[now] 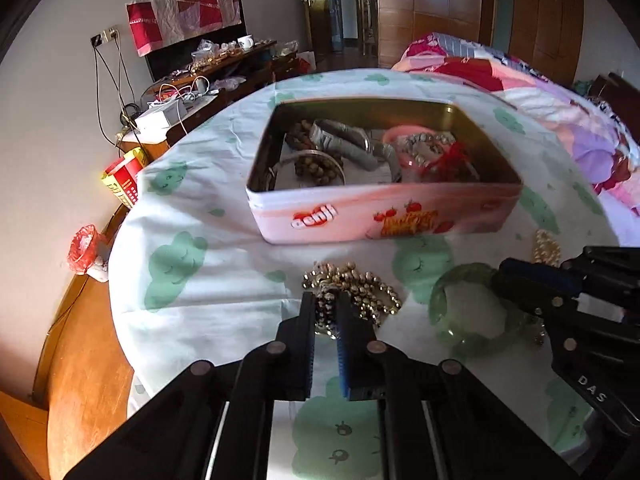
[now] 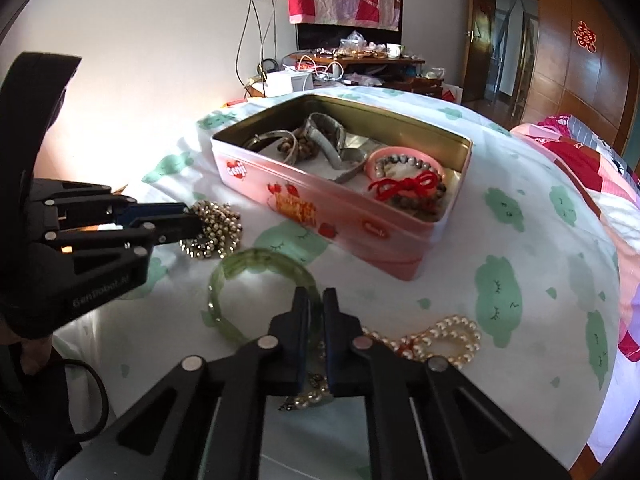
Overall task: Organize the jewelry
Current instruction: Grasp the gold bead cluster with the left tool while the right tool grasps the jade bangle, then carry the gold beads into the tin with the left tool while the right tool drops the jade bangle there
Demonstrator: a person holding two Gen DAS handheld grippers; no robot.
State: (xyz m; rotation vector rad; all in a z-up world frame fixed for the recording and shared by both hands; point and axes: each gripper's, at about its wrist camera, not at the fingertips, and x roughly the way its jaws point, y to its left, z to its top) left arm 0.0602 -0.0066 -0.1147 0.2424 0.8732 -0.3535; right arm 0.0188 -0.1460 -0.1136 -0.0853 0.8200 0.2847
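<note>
Left gripper (image 1: pixel 325 304) pinches the gold bead strand (image 1: pixel 356 286) and right gripper (image 2: pixel 316 304) clamps the green bangle (image 2: pixel 256 264), while several pieces already fill the tin (image 2: pixel 320 216) and pearls (image 2: pixel 444 338) wait on the table (image 2: pixel 520 240).

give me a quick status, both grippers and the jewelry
Left gripper shut on gold bead strand. Right gripper shut on green bangle. Pearl strand loose on cloth. Open tin ahead, path clear.
</note>
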